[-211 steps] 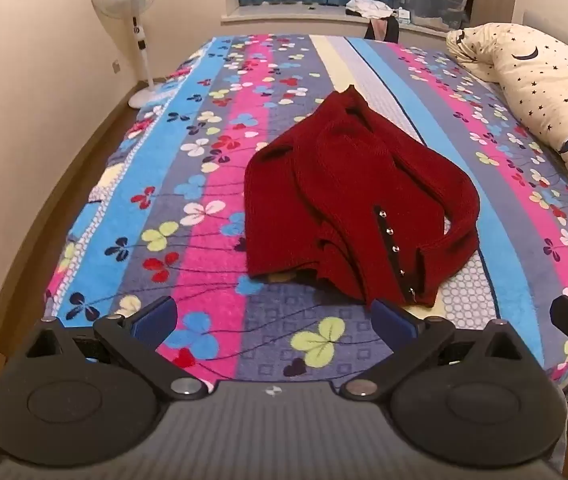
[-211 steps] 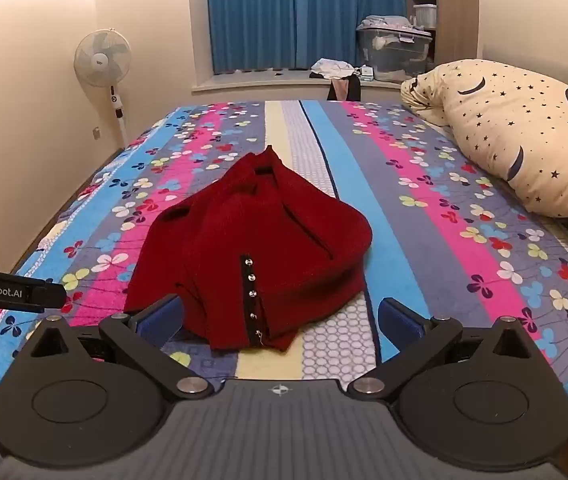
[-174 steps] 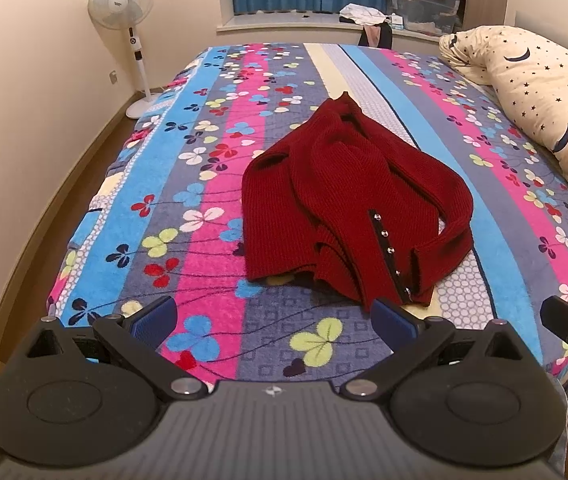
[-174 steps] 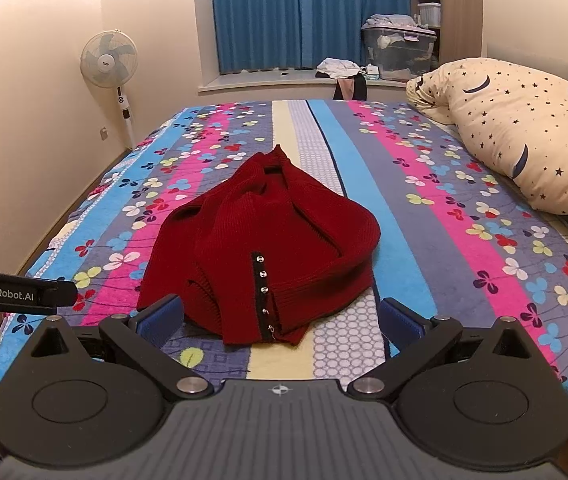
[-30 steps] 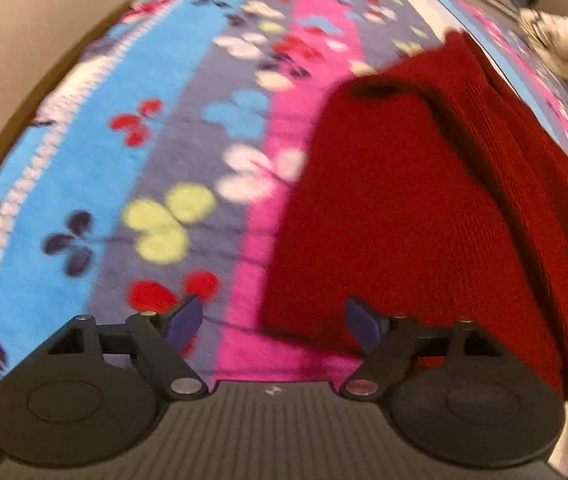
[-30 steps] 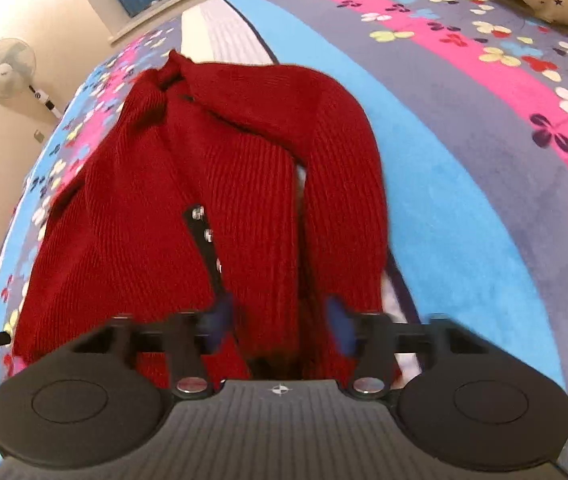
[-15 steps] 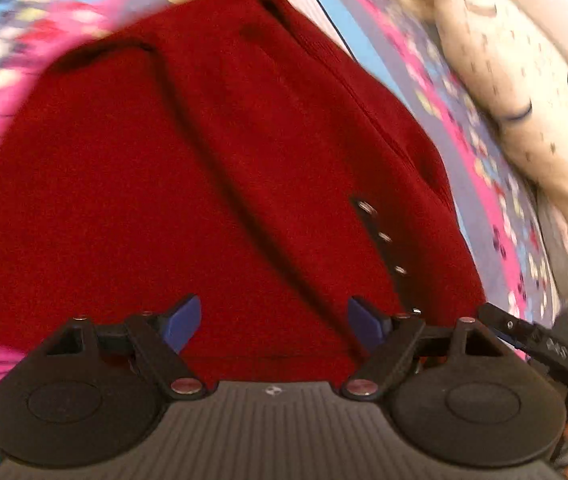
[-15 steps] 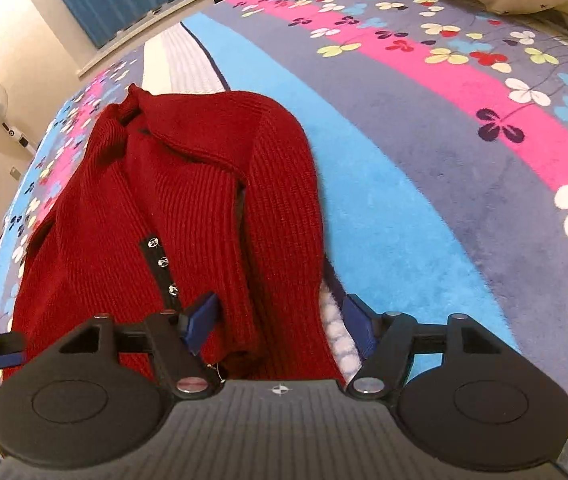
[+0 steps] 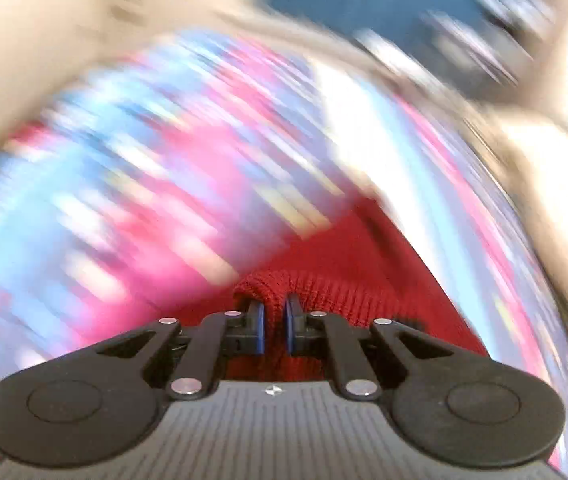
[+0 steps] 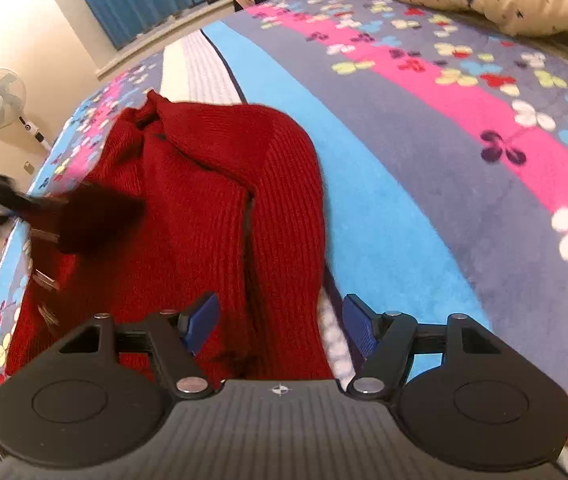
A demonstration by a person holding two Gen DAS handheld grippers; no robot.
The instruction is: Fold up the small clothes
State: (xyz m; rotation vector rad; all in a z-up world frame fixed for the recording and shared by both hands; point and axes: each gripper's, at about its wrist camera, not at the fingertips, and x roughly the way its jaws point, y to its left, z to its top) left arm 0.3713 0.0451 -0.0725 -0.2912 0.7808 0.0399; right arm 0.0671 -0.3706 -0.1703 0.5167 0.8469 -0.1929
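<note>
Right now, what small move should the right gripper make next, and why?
Probably close the right gripper on the cardigan edge lying between its open fingers. The left gripper is already shut on a fold of the knit, so a second hold would let both spread the cardigan on the bed.

Red ribbed knit cardigan [image 10: 219, 216], rumpled, lies on the bed with collar at the far end. Dark button placket runs down its left side; one sleeve folded along the right edge
</note>
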